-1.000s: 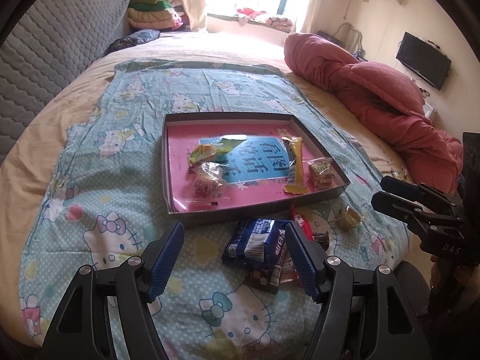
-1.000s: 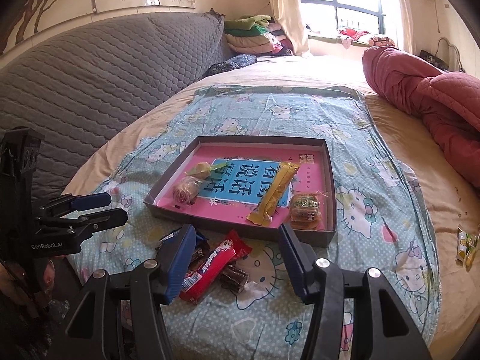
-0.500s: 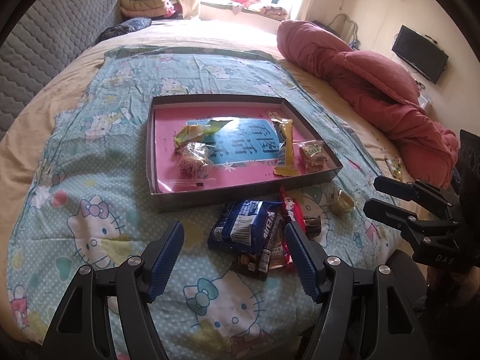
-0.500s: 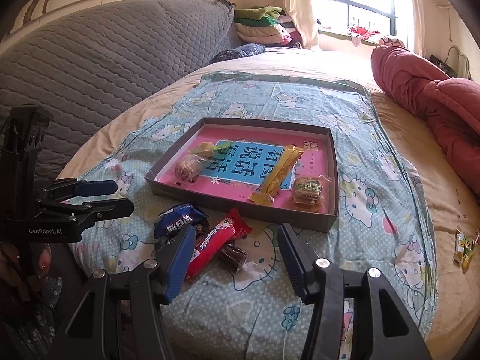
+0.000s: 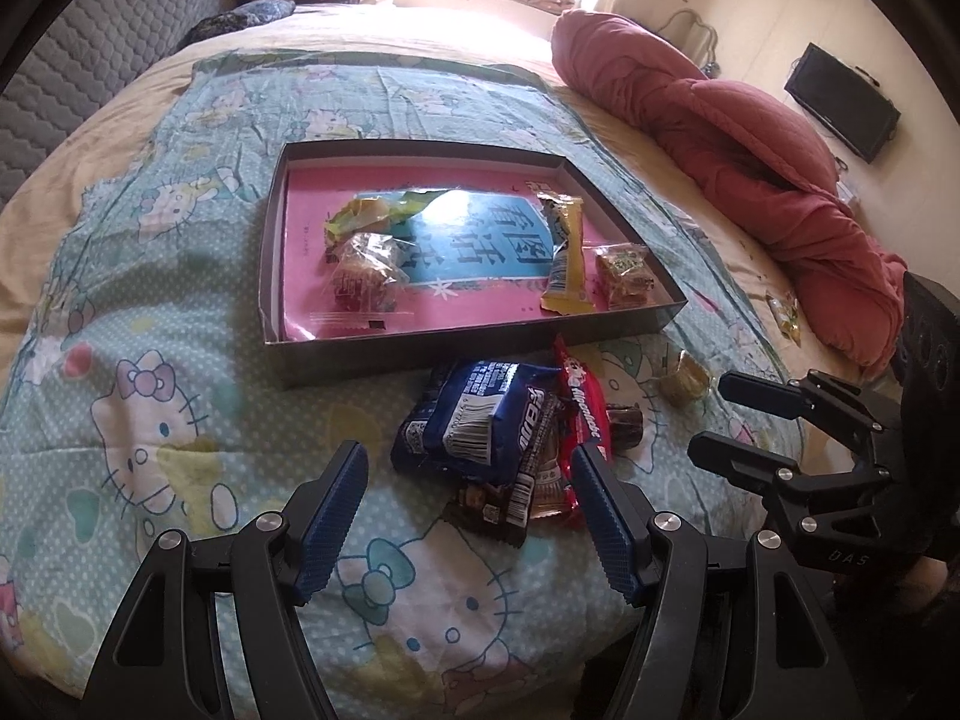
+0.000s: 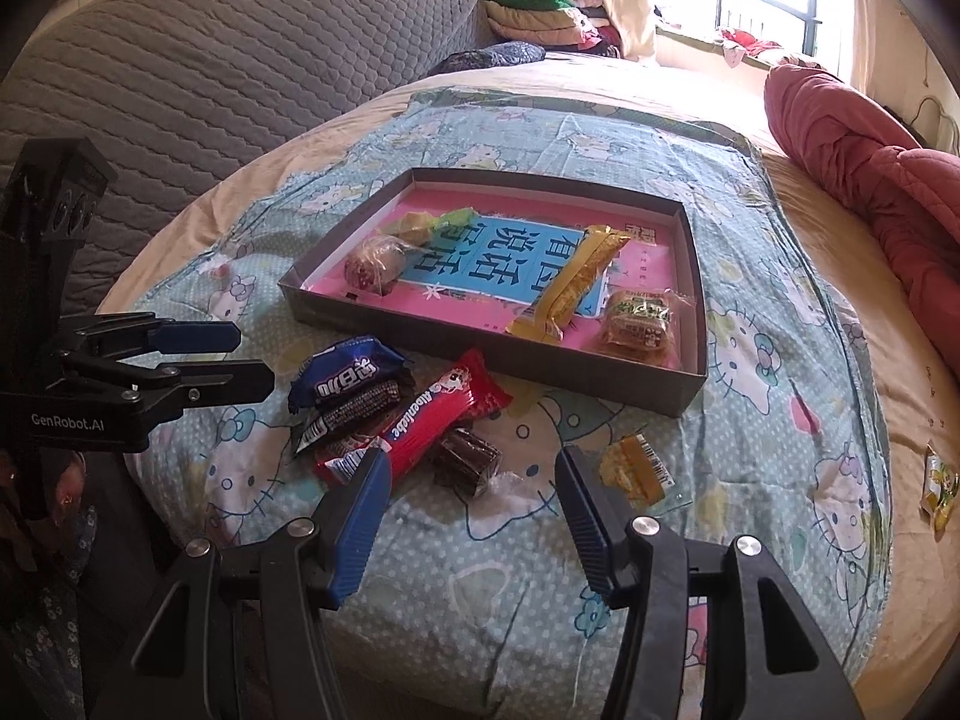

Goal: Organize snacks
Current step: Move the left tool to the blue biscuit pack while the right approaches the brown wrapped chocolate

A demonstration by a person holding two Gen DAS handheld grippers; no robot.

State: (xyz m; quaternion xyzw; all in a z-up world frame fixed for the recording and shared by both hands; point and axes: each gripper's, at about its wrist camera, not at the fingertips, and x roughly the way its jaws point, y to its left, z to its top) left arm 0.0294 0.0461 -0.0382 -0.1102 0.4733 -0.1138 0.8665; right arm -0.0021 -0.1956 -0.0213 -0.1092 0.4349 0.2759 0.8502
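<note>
from the left wrist view, my left gripper [image 5: 468, 504] hangs with its jaws well apart and nothing between the pads; it holds nothing. the loose heap of snacks lies just ahead of it on the cartoon-cat sheet [image 5: 150, 396], close to the near edge of the bed. the blue packet [image 5: 480, 414] sits on top of the heap, slightly right of my centre line, its long axis slanting from near left to far right. the red bar [image 5: 582, 402] runs along its right side, nearly in line with my right finger, pointing toward the box's near right corner. the grey box [image 5: 420, 342] lies beyond, its near wall just behind the heap, with four snacks already inside. the right gripper [image 5: 729, 420] shows at the right edge, also apart and empty.

from the right wrist view, my right gripper [image 6: 471, 498] stands moderately open, gripping nothing. the red bar [image 6: 420, 420] lies ahead and left of centre, its near end just beside my left fingertip, its long axis slanting up right toward the box [image 6: 540, 366]. a small dark brown sweet [image 6: 471, 459] sits almost on my centre line, touching the bar. a yellow sweet [image 6: 639, 468] lies just off my right finger. the blue packet [image 6: 345, 378] lies further left, nearer the left gripper [image 6: 240, 354].

my judgement: blue packet for the left claw, dark sweet or red bar for the right.
</note>
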